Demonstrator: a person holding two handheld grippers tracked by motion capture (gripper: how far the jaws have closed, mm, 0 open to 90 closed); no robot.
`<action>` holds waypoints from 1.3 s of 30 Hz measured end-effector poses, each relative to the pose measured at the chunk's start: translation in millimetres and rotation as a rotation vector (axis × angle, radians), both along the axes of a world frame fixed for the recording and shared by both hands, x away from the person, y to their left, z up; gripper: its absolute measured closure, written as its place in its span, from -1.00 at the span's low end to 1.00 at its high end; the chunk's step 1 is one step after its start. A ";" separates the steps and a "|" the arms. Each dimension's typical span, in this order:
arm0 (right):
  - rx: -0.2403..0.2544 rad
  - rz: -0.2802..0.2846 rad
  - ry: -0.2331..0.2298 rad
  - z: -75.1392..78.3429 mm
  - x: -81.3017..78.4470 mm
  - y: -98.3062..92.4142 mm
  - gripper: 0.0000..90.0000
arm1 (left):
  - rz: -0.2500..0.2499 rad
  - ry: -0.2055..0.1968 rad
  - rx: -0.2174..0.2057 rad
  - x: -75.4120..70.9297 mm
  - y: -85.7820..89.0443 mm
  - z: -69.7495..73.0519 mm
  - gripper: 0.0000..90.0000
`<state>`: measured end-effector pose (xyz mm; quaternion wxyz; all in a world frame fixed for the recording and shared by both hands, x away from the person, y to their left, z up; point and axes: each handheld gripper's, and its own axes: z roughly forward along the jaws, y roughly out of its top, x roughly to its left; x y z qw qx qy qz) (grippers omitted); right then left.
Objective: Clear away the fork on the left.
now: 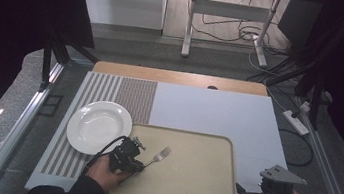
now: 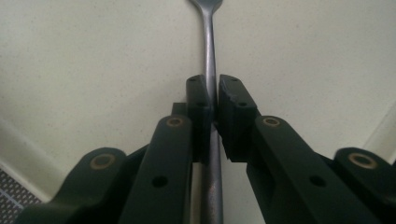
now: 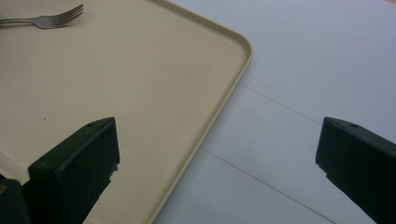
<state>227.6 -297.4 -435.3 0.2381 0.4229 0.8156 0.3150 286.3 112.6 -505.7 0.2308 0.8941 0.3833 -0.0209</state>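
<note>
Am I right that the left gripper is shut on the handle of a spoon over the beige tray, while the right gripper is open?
Not quite: it is a fork, as its tines in the right gripper view show. The left gripper is shut on its handle over the beige tray, and the right gripper is open.

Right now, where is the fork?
In the high view, the fork lies on the beige tray's left part, handle clamped in the left gripper, right of the white plate.
</note>
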 end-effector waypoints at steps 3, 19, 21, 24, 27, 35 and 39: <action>-0.003 0.001 0.002 -0.3 0.5 0.2 -0.99 | -0.033 -0.051 -0.034 2.6 -4.0 9.5 0.97; -0.002 0.002 0.001 -0.3 0.2 -0.1 -0.99 | -0.066 -0.084 0.090 19.7 -27.9 -2.9 0.97; -0.003 0.005 0.000 -0.3 0.1 -0.2 -0.99 | -0.038 -0.079 0.089 23.6 -20.8 -3.2 0.97; -0.004 0.006 0.000 -0.4 0.2 -0.1 -0.99 | -0.008 -0.071 0.089 27.6 -12.7 -3.3 0.97; -0.004 0.006 0.000 -0.3 0.1 -0.1 -0.99 | 0.014 -0.064 0.086 30.4 -6.4 -3.6 0.97; -0.005 0.006 0.003 -0.4 0.4 0.3 -0.99 | 0.081 -0.034 0.076 37.2 12.3 -4.2 0.97; -0.003 0.007 0.003 -0.3 0.4 0.1 -0.99 | 0.102 -0.032 0.080 38.9 18.2 -4.3 0.97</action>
